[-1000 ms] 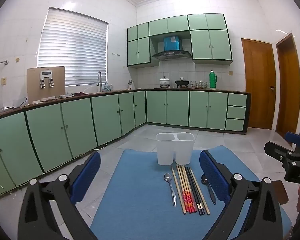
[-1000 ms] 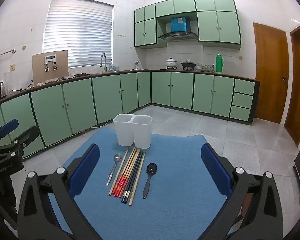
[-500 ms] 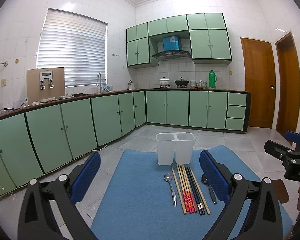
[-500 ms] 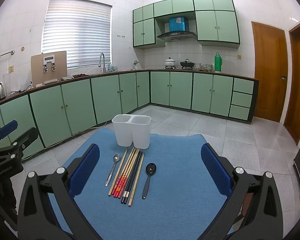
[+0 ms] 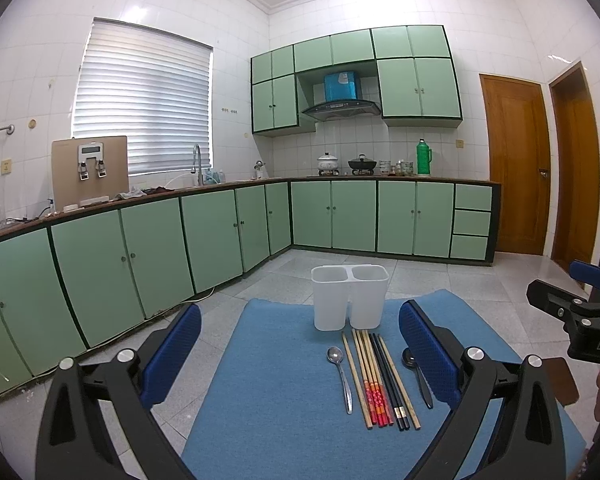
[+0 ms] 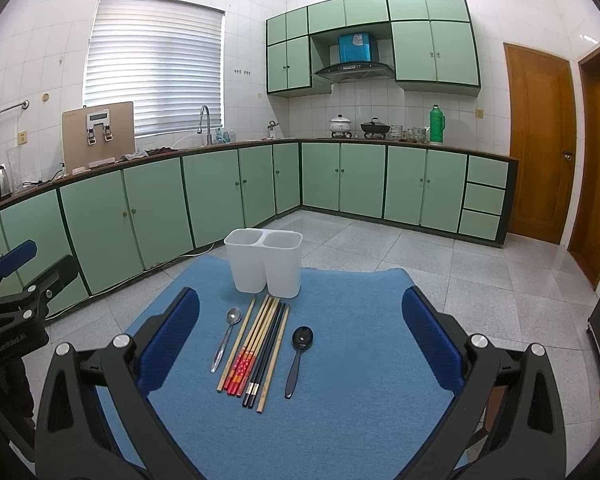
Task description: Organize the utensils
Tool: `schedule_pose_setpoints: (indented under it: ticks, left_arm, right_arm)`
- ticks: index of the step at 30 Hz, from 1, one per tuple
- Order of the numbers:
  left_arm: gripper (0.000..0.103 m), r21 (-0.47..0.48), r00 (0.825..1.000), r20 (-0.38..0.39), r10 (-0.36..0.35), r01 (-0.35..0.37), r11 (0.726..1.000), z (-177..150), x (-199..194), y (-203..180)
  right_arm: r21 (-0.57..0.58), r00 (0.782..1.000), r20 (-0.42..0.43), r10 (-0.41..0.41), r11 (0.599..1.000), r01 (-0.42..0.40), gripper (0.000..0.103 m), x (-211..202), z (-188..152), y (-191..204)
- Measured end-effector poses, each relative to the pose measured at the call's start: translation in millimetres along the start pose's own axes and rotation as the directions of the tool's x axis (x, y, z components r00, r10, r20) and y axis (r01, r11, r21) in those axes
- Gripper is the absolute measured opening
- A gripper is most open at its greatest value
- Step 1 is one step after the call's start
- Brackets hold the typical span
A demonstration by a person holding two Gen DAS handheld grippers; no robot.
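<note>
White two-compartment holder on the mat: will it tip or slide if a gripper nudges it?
The white holder looks like thin, empty plastic, so probably light and easily shoved. It stands taller than its narrow base, so a high nudge may tip it. The blue mat looks textured, which probably resists sliding.

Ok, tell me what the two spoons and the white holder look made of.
Left spoon: shiny silver, likely polished steel, with bright reflections. Right spoon: glossy black, probably plastic, though coated metal is possible. Holder: matte, slightly translucent white, probably plastic.
</note>
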State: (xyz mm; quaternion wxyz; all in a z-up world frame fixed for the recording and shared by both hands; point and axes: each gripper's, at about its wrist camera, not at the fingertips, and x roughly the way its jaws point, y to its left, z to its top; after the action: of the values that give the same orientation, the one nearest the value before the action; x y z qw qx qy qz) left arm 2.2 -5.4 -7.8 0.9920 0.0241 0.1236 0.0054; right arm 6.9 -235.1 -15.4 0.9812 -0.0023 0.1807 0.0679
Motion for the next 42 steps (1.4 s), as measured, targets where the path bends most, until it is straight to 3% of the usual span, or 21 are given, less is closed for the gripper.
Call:
schedule_pose_setpoints:
  ticks: [42]
  left_arm:
    - [0.097, 0.004, 1.000, -0.008, -0.003, 0.003, 1.000, -3, 8, -4]
  right_arm:
    - [-0.001, 1.000, -0.016, 0.001, 1.000, -0.001, 0.098, 10, -7, 4]
